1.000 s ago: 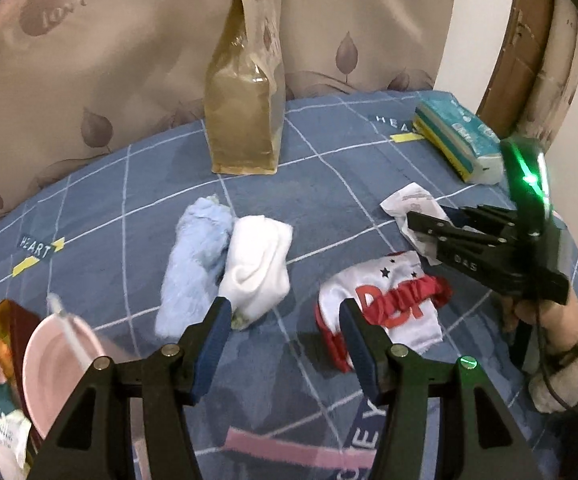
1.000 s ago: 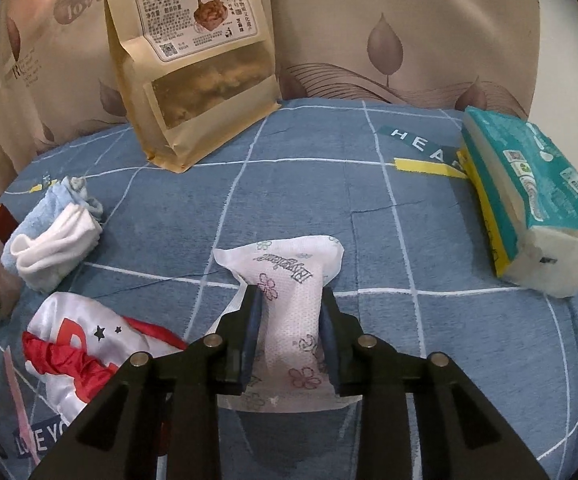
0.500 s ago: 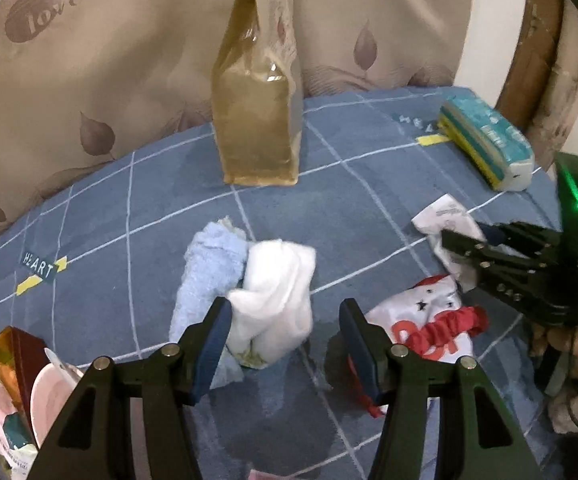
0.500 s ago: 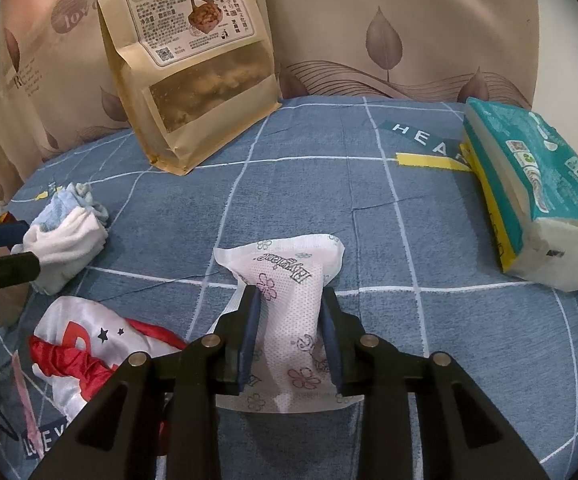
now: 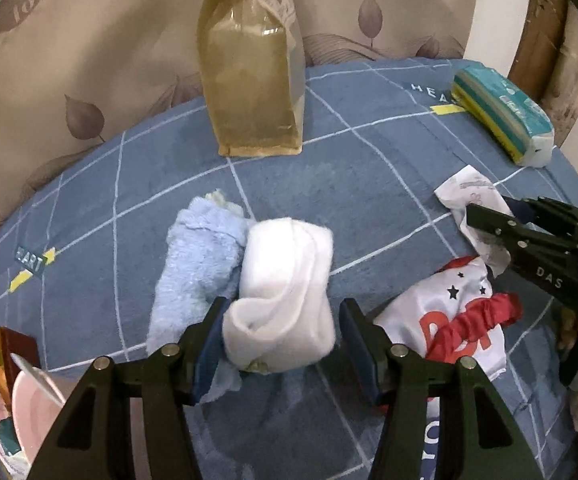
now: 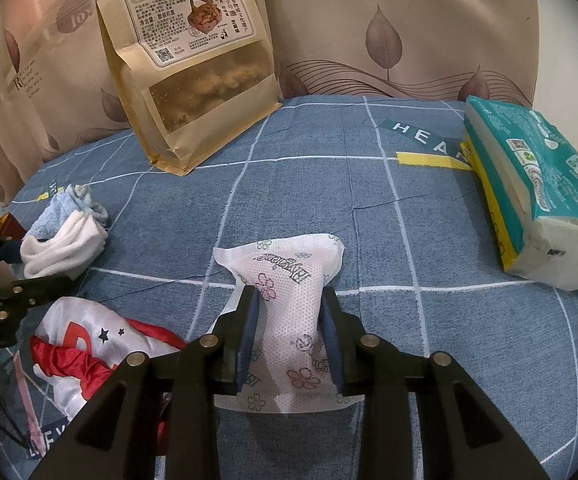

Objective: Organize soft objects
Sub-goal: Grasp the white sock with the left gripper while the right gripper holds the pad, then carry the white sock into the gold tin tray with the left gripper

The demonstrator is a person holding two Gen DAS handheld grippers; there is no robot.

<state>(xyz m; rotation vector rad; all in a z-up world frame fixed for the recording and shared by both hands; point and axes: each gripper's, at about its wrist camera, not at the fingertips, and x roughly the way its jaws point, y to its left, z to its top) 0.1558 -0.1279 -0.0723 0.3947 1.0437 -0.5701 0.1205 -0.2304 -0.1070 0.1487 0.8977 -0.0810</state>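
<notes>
Grasp step: my left gripper (image 5: 281,344), jaws just closing, brackets the white sock roll (image 5: 285,296) unpinched; my right gripper (image 6: 289,336) clamps the floral pad wrapper (image 6: 289,280). Next, I pinch fully.

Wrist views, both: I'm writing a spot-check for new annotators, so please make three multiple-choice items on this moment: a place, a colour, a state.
1. In the right wrist view, where does the tissue pack lie?
A. at the right edge of the blue cloth
B. leaning on the snack bag
C. under the red-and-white garment

2. What colour is the rolled sock between the fingers of the left gripper?
A. black
B. white
C. green

3. How is the right gripper?
A. open above the cloth
B. shut on the floral packet
C. shut on a sock

Key: 1 A, it lies far right on the cloth; 2 B, the white roll sits between jaws that have just been closing, not yet pressing; 3 B, both pads pinch the packet.
</notes>
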